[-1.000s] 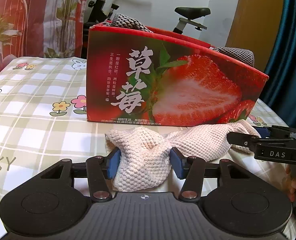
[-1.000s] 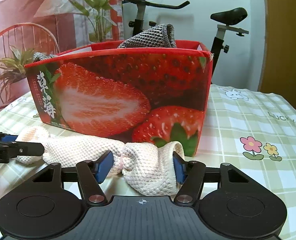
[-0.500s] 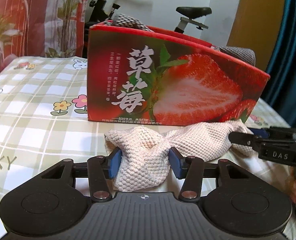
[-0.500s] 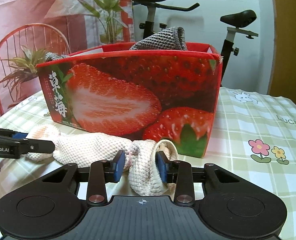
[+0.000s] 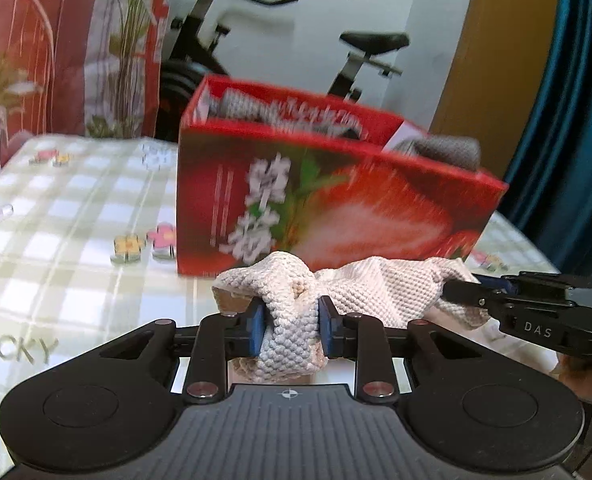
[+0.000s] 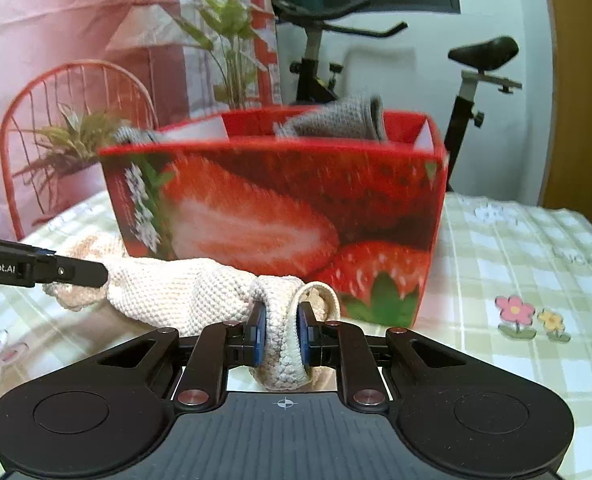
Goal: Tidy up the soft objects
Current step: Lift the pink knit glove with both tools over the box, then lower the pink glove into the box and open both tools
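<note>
Pinching opposite ends of the cream waffle-knit cloth [image 5: 376,288], left gripper [image 5: 289,330] and right gripper [image 6: 281,330] fingers closing; next, lifting it clear over the red strawberry-printed cardboard box [image 6: 296,208] rim.

A: Count? One cream knitted cloth [image 5: 380,288], one strawberry box [image 5: 336,208], two grey cloths [image 6: 336,122] inside.
B: Plus two grippers, left gripper [image 5: 289,330] and right gripper [image 6: 281,330]. One exercise bike [image 6: 472,80], one red chair [image 6: 75,120].

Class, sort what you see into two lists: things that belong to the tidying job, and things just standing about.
Job:
cream knitted cloth
strawberry box
grey cloths in it
left gripper, closing on the cloth
right gripper, likewise

Standing about:
exercise bike
red chair
plants
</note>
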{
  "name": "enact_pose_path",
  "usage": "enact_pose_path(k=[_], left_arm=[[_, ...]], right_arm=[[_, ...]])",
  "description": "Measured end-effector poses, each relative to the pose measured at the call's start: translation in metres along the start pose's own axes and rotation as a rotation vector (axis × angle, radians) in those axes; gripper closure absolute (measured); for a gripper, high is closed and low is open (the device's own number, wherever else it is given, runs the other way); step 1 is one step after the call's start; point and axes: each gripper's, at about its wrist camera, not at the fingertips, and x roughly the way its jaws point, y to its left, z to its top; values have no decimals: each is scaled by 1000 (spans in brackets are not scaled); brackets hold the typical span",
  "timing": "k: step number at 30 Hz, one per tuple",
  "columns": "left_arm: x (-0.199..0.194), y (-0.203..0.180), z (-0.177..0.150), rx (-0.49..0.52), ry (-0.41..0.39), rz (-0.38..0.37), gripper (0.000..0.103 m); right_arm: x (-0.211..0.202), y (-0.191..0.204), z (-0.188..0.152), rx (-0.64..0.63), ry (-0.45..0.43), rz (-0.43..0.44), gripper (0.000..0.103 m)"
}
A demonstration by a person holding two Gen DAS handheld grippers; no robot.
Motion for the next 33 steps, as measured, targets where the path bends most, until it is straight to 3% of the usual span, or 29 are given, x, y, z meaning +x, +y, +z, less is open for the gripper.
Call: enact_pose_path(k=[9,16,23,33], left_arm=[[-47,-12,52,56,-187,-21,75],[-35,-23,110,121,-260,-10,75],[23,-20,158,178,-168,13,75],[120,-4,164,253,65,18,74]], right_arm=[[-50,3,58,-24,-147,54,88],[-48,-12,133,-53,-204,45,88],[7,-35,178,-62,-135,-15,88],[96,-49,161,-57,91,-66,88]])
